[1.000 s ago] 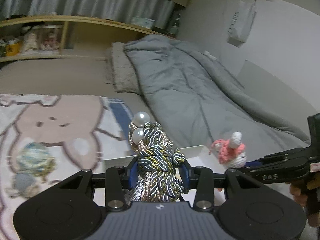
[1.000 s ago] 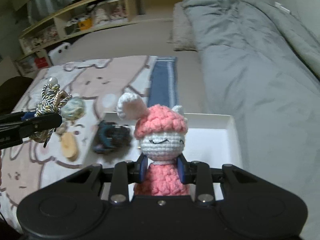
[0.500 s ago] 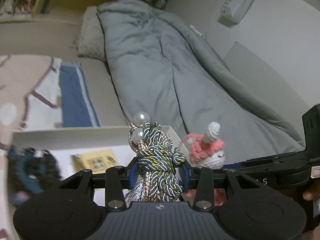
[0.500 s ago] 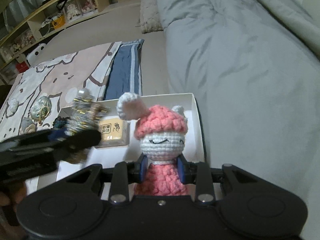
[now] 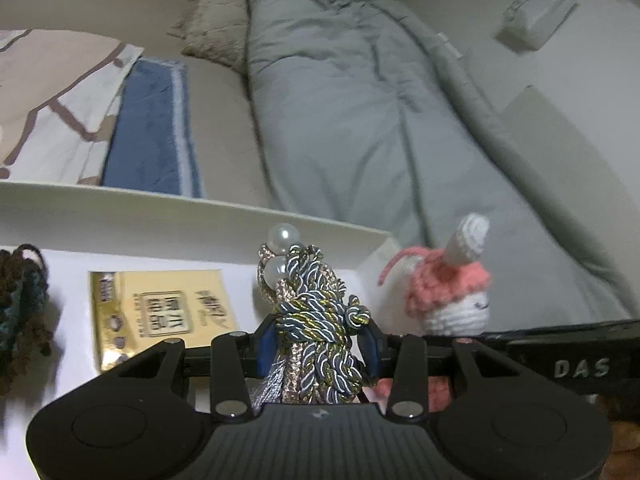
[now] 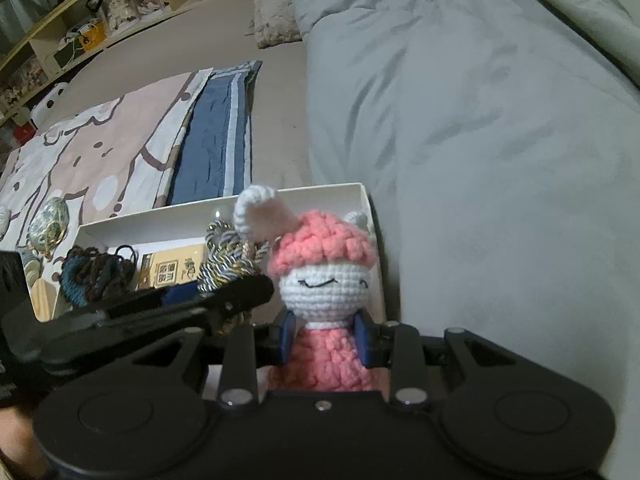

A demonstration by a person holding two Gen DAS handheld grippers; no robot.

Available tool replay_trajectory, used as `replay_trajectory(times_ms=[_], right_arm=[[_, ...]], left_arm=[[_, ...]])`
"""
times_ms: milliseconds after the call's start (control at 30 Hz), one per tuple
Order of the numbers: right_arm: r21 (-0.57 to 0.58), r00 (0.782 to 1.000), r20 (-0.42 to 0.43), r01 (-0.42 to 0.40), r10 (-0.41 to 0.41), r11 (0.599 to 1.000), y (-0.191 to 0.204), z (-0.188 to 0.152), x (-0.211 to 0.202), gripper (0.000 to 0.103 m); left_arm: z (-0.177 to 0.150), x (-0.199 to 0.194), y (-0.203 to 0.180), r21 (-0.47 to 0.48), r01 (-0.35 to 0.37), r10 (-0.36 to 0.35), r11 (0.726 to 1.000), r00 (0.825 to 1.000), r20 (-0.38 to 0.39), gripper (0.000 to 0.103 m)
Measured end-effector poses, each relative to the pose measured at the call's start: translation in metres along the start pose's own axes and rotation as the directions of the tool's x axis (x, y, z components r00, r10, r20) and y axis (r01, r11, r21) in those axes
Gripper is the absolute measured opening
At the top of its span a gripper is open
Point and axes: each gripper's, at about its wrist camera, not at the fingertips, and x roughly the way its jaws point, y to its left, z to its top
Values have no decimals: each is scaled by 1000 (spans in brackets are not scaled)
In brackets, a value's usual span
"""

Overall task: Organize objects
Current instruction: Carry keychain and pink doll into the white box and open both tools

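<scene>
My left gripper point(image 5: 318, 342) is shut on a knotted rope ornament point(image 5: 316, 320) of grey, gold and pink cord with two pearls on top. It hangs low over the white box point(image 5: 168, 216), beside a gold packet point(image 5: 160, 312). My right gripper point(image 6: 325, 334) is shut on a pink and white crochet doll point(image 6: 324, 276), just above the box's right end point(image 6: 370, 216). In the right wrist view the left gripper point(image 6: 224, 300) with the rope ornament point(image 6: 226, 260) sits close to the left of the doll. The doll point(image 5: 448, 292) also shows in the left wrist view.
Inside the box lie the gold packet point(image 6: 172, 268) and a dark yarn bundle point(image 6: 96, 276). A grey duvet point(image 6: 480, 140) rises right of the box. A cartoon blanket point(image 6: 100, 160) with small items, among them a mottled round piece point(image 6: 50, 226), lies to the left. Shelves point(image 6: 80, 36) stand at the back.
Both grippers came down and moved over the white box, the left one from over the blanket. The box and its contents now look larger. Both holds are unchanged.
</scene>
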Motion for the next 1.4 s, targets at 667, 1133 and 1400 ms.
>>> replay_trajectory(times_ms=[667,1133,1400], right_arm=[[86,999,26,30,-32,996,-3,23,6,46],[104,998,53,-22,16,994,-2,4,-26,42],[120,993,112,-45,31,992,2,-16,-59,43]], left_arm=[[9,-23,11,23,-50,49,999,999,9,45],[19,-60,-1,72,-82,83,994,997,-10,45],[23,-94,-15,132,-94,102,987,994,-48,45]])
